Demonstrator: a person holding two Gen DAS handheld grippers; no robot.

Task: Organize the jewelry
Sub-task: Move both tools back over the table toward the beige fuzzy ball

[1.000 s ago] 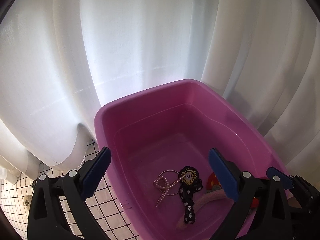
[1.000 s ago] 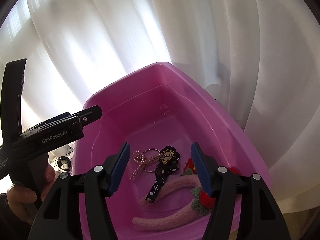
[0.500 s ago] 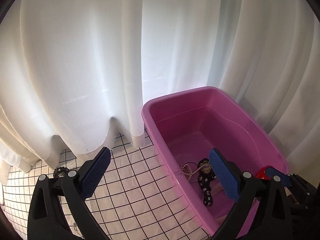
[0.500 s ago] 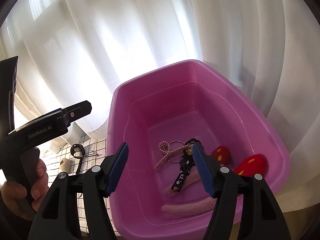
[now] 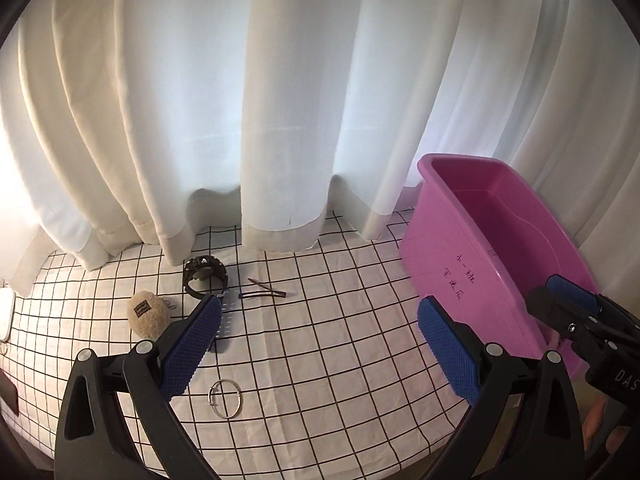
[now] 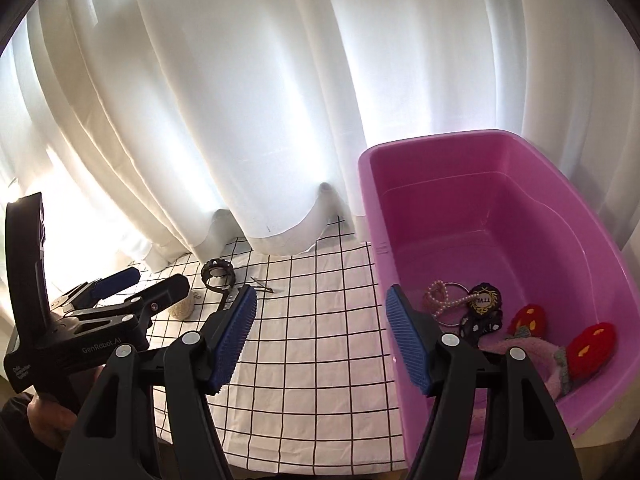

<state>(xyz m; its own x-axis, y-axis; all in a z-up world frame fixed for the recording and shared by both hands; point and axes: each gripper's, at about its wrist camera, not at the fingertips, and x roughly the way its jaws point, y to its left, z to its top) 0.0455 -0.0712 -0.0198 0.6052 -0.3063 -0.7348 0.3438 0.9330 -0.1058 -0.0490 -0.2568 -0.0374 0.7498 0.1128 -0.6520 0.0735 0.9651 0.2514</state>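
Checked cloth [image 5: 320, 340]: left gripper [image 5: 320, 344], right gripper [image 6: 320, 340] angled down, both agape, empty.

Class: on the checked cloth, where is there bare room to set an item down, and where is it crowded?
Free: the checked cloth between the hair clip and the pink tub. Crowded: the stretch by the curtain holding the watch, plush clip and bangle.
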